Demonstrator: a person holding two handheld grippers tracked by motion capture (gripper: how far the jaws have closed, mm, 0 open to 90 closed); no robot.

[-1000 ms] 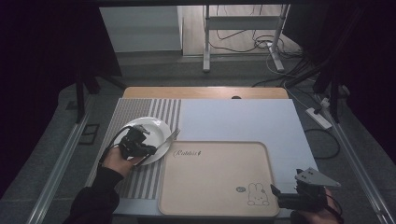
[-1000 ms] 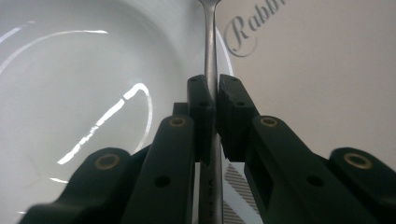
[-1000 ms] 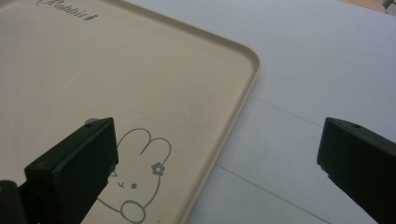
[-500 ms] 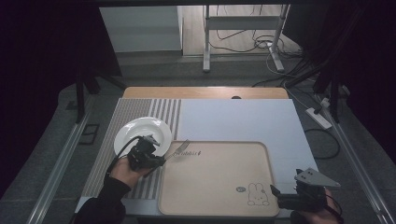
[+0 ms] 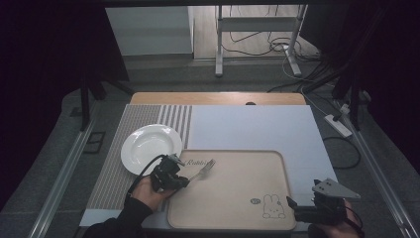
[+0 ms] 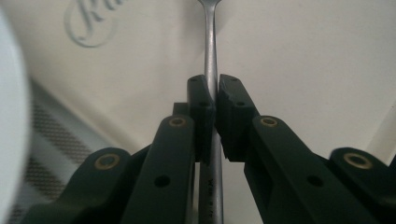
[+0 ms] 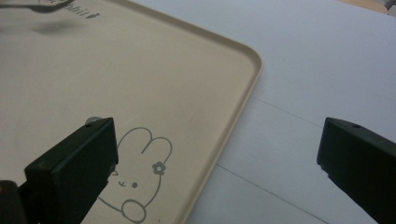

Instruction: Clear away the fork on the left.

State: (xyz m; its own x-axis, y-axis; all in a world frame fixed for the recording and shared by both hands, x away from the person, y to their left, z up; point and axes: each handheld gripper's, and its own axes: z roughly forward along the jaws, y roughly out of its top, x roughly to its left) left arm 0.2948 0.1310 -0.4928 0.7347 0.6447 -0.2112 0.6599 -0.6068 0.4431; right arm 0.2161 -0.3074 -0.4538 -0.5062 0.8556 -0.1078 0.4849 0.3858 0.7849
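A metal fork (image 5: 200, 171) is held over the left end of the beige tray (image 5: 233, 218), tines pointing toward the tray's printed script. My left gripper (image 5: 179, 179) is shut on the fork's handle (image 6: 212, 70), which runs up between the two black pads (image 6: 201, 112). A white plate (image 5: 148, 146) sits on the striped mat just left of the tray, behind the left hand. My right gripper (image 5: 292, 204) hovers at the tray's near right corner, jaws wide open and empty, straddling the tray's rim (image 7: 243, 107) beside the rabbit drawing (image 7: 140, 177).
A grey striped mat (image 5: 119, 173) covers the table's left side and a pale blue-white sheet (image 5: 257, 126) covers the rest. A metal stand (image 5: 257, 39) and cables lie on the floor beyond the table. A power strip (image 5: 338, 125) lies off the right edge.
My left gripper has moved from over the plate toward me and right, carrying the fork to the tray's left end. The right gripper has stayed put.
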